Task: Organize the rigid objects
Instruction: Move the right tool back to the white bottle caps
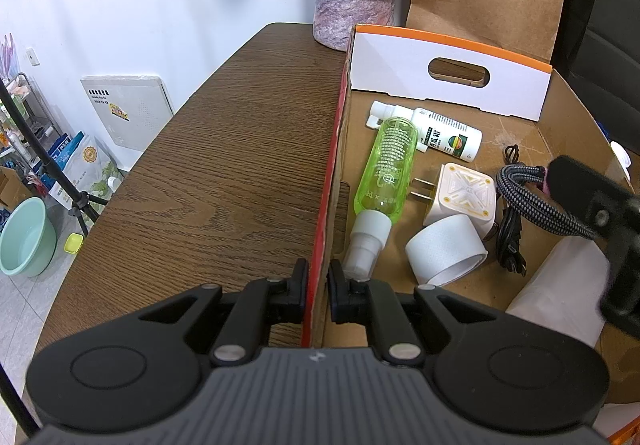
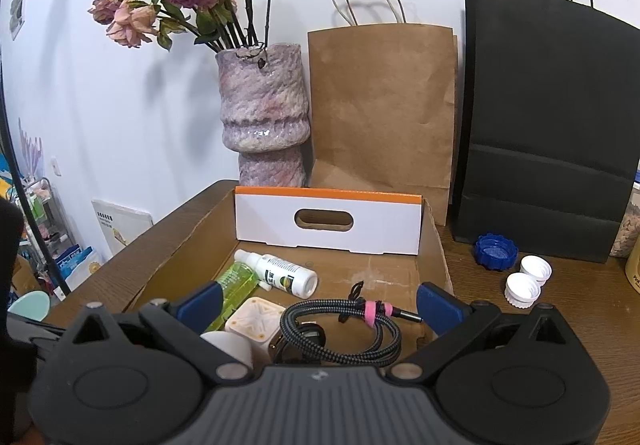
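A cardboard box with a white and orange end wall stands on the wooden table. My left gripper is shut on the box's left wall. Inside lie a green spray bottle, a white bottle, a white plug adapter, a white tape roll and a coiled braided cable with a pink tie. My right gripper hangs open just above that cable, its blue pads well apart and touching nothing. One of its fingers shows at the right of the left wrist view.
Behind the box stand a mottled vase with dried roses, a brown paper bag and a black paper bag. A blue cap and two white caps lie on the table right of the box. A thin black cable lies inside it.
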`<state>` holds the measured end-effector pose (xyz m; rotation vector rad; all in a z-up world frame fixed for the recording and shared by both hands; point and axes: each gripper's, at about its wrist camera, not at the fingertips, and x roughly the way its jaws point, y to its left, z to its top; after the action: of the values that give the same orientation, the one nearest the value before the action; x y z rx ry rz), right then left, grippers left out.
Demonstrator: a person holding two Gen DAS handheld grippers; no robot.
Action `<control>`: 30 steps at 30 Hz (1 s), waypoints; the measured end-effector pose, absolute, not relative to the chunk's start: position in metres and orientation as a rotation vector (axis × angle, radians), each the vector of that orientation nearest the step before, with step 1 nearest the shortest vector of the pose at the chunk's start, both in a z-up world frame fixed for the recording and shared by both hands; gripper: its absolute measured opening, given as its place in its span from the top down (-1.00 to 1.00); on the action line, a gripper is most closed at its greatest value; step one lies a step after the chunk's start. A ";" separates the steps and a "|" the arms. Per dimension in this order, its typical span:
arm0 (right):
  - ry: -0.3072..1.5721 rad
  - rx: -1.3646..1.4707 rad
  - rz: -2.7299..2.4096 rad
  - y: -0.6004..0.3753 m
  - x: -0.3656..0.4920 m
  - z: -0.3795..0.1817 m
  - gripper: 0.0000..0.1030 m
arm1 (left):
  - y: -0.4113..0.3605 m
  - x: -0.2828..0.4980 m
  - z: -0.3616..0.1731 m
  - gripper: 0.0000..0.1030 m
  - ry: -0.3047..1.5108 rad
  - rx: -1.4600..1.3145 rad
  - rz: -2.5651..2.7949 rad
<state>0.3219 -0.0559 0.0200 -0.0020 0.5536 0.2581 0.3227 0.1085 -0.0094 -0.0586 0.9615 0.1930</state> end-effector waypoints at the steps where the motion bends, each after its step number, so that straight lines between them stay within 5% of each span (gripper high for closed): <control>1: 0.552 -0.001 0.258 -0.058 0.322 0.021 -1.00 | 0.108 0.323 -0.009 0.78 0.961 -0.059 0.193; 30: 0.596 0.028 -0.012 -0.198 0.387 -0.004 -1.00 | 0.109 0.323 -0.009 0.79 0.961 -0.061 0.193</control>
<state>0.3873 -0.1983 -0.0036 0.0281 0.5956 -0.0118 0.3231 0.1086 -0.0094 -0.0607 0.9615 0.1931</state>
